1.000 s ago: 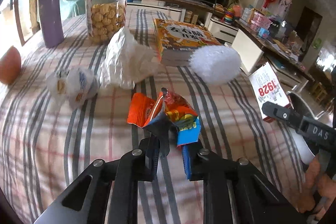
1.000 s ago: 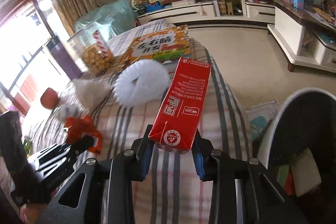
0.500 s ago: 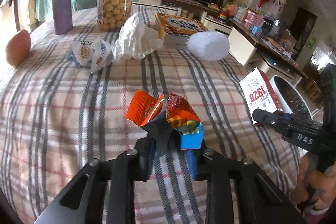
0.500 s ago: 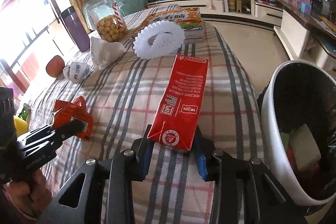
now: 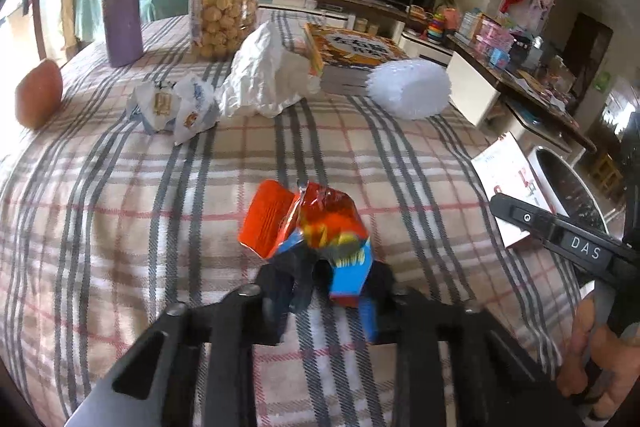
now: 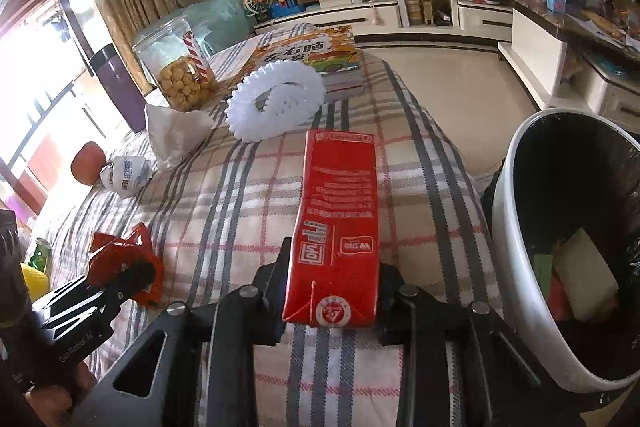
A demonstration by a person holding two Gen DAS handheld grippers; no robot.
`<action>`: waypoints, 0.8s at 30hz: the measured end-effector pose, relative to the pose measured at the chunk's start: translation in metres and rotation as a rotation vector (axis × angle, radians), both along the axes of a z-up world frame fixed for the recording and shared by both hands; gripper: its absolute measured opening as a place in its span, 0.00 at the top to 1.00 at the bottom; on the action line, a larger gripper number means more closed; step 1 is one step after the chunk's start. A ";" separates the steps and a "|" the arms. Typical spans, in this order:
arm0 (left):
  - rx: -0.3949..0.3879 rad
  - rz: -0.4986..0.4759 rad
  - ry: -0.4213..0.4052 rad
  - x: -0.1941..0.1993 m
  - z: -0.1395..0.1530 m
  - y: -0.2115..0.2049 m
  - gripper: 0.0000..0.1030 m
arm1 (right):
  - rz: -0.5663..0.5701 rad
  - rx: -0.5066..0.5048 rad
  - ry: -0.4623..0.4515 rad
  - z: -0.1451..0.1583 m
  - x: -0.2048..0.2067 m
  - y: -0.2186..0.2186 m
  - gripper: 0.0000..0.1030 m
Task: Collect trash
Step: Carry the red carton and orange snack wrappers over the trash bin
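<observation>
Both claws clamped: left gripper (image 5: 324,291) on crumpled snack wrapper (image 5: 312,223), right gripper (image 6: 332,291) on red carton (image 6: 340,227), above the checked tablecloth (image 6: 248,195) beside the bin (image 6: 520,267). Jaws just closing again on each. Thin pinch, could slip before the rim.

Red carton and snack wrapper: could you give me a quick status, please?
Right gripper shut on red carton. Left gripper shut on snack wrapper. Bin open beside table; nothing in the way.
</observation>
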State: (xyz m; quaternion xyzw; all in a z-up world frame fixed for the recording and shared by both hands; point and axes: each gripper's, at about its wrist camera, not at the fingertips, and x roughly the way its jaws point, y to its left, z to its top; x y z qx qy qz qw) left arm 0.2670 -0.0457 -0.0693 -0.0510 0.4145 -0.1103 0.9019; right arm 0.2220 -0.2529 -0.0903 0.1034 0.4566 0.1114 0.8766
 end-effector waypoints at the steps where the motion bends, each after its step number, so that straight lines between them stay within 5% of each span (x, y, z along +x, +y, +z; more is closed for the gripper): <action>1: 0.005 -0.007 -0.002 -0.001 0.001 -0.002 0.85 | 0.005 0.003 -0.008 0.002 -0.003 0.000 0.70; 24: 0.004 -0.236 -0.060 -0.043 0.043 -0.083 0.86 | -0.048 0.020 -0.102 0.058 -0.066 -0.080 0.70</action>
